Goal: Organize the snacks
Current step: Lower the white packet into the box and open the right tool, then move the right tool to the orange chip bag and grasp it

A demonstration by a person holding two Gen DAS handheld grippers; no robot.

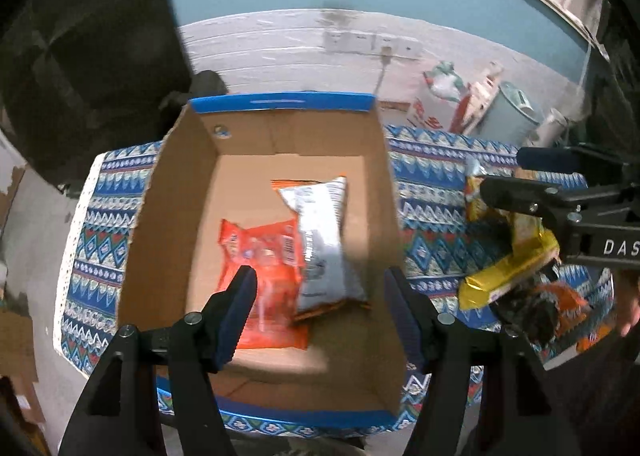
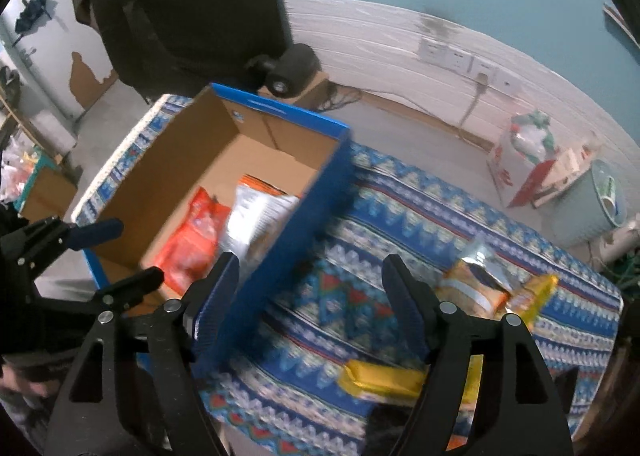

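Left wrist view
Box: cardboard box [image 1: 276, 136] with blue rim stood on the patterned cloth [image 1: 432, 192], open top, whole floor visible.
Contents: orange packet [image 1: 260, 256] lay flat on the box floor; silver bag [image 1: 324, 240] lay just beside it on the right, overlapping its edge.
Left gripper [image 1: 320, 312]: hung over the near part of the box, fingers apart, nothing between them.
Right gripper [image 1: 516, 176]: seen side-on at the right edge, over the loose snacks; its fingers stood apart.
Loose snacks: yellow packet [image 1: 516, 256] and an orange bag [image 1: 568, 304] lay on the cloth right of the box, outside it.

Right wrist view
Right gripper [image 2: 308, 296]: fingers wide apart, empty; left finger sat in front of the box's blue side wall, right finger over the cloth.
Box [image 2: 288, 224]: seen from its outer right side, so only part of the floor showed; orange packet [image 2: 192, 240] and silver bag [image 2: 256, 216] inside.
Left gripper [image 2: 120, 252]: visible at the left edge beside the box, fingers apart.
Only here: a gold-and-orange bag [image 2: 472, 280] and yellow packet [image 2: 380, 380] on the cloth [image 2: 400, 208], near the right finger but apart from it.
Blur: heavy near the box wall; print on the packets unreadable.
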